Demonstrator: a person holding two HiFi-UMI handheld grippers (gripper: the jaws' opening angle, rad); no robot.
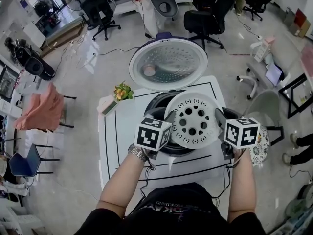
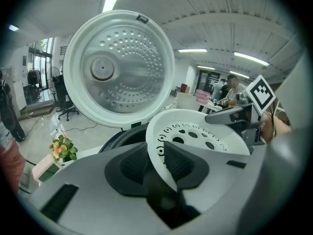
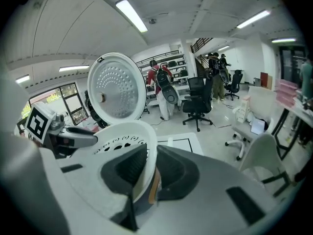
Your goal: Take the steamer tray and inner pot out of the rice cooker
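Observation:
The white steamer tray (image 1: 193,121), round and full of holes, hangs tilted just above the open rice cooker (image 1: 157,106). My left gripper (image 1: 168,120) is shut on the tray's left rim, and my right gripper (image 1: 219,117) is shut on its right rim. In the left gripper view the tray (image 2: 200,136) has its rim pinched in the left gripper (image 2: 159,155). In the right gripper view the tray (image 3: 115,138) has its edge clamped in the right gripper (image 3: 145,168). The cooker's lid (image 1: 168,62) stands open behind. The tray hides most of the inner pot.
The cooker stands on a white table (image 1: 111,146) with black lines. A small potted plant (image 1: 123,91) sits at the table's back left corner. A grey chair (image 1: 264,106) is right of the table, with black office chairs (image 1: 205,16) beyond.

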